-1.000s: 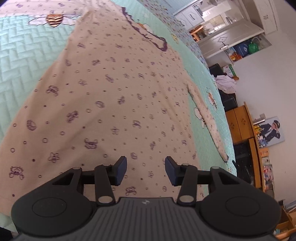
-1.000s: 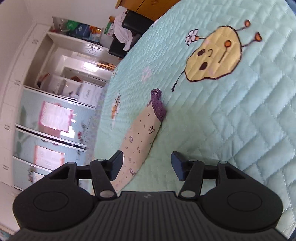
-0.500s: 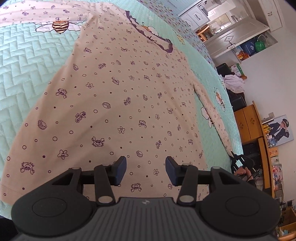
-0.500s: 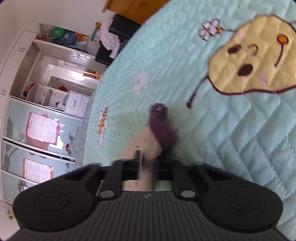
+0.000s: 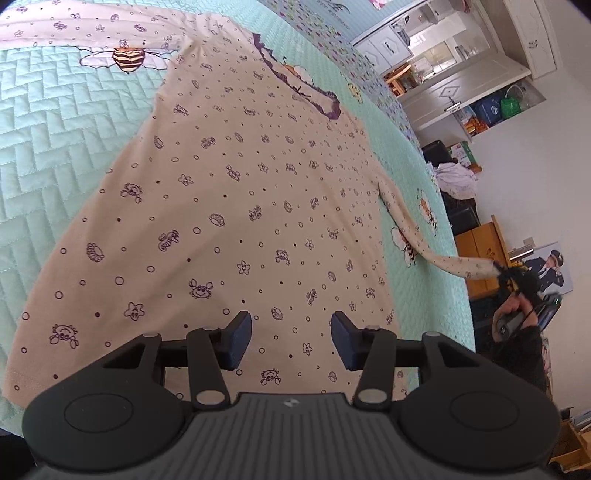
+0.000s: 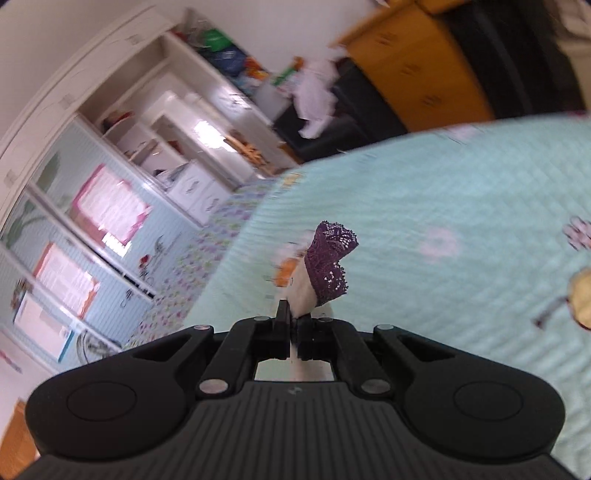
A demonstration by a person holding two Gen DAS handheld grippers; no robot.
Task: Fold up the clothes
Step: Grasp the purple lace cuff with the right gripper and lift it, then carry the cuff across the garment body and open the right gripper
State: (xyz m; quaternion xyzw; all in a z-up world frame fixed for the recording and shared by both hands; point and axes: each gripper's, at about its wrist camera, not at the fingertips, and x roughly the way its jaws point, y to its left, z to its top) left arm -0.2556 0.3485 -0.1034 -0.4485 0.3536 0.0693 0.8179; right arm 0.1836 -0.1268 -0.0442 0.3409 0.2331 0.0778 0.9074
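A cream long-sleeved top [image 5: 229,206] with small purple sea-creature prints lies flat on the mint quilt [image 5: 55,147]. My left gripper [image 5: 291,341] hovers open above its lower hem area with nothing between the fingers. My right gripper [image 6: 294,328] is shut on the right sleeve [image 6: 303,295] just behind its purple lace cuff [image 6: 330,260], and the sleeve end is lifted off the quilt. In the left wrist view that sleeve [image 5: 458,264] rises to the right, held by the right gripper [image 5: 508,275] in a person's hand [image 5: 515,306].
The bed's right edge [image 5: 458,280] drops to the floor beside a wooden cabinet [image 5: 484,247] and a dark chair with white clothes [image 5: 454,177]. White shelving and wardrobe doors [image 6: 147,155] stand beyond the bed. The left sleeve [image 5: 74,26] stretches across the top left.
My right gripper closed on the sleeve near the cuff and lifted it up off the quilt, rolling as it rose. My left gripper stayed over the hem, open.
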